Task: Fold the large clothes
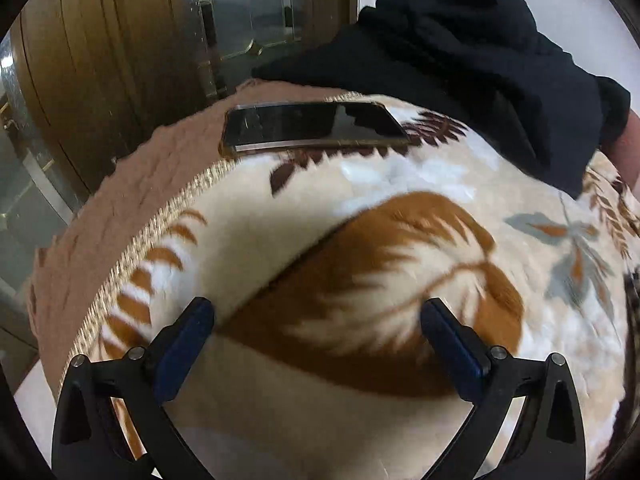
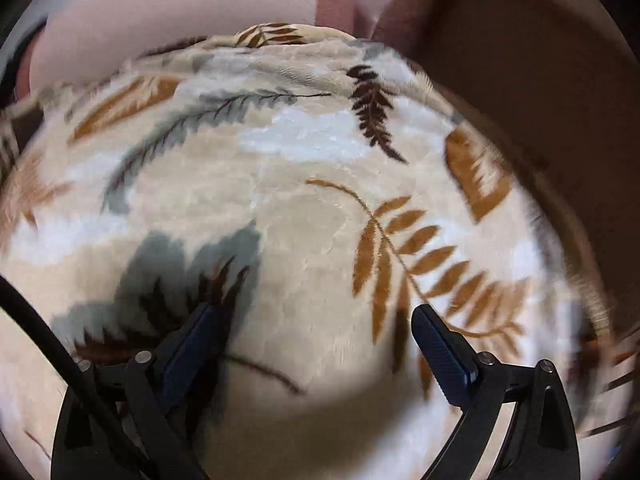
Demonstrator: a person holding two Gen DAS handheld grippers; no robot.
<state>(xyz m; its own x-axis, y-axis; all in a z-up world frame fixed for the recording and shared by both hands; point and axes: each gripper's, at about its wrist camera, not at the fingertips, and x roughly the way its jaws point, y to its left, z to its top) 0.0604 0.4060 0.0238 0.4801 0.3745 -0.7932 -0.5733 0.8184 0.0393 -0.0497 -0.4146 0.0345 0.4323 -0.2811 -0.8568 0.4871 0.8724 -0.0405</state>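
A black garment lies bunched at the far right of the bed in the left wrist view, on a cream blanket printed with brown and grey leaves. My left gripper hovers open over the blanket, well short of the garment, with nothing between its fingers. In the right wrist view my right gripper is also open, close above the same leaf-printed blanket; the black garment does not show there.
A dark phone lies flat on the blanket near the bed's left edge, just in front of the garment. Wooden doors with glass panels stand beyond that edge. A pink pillow and brown surface border the blanket in the right wrist view.
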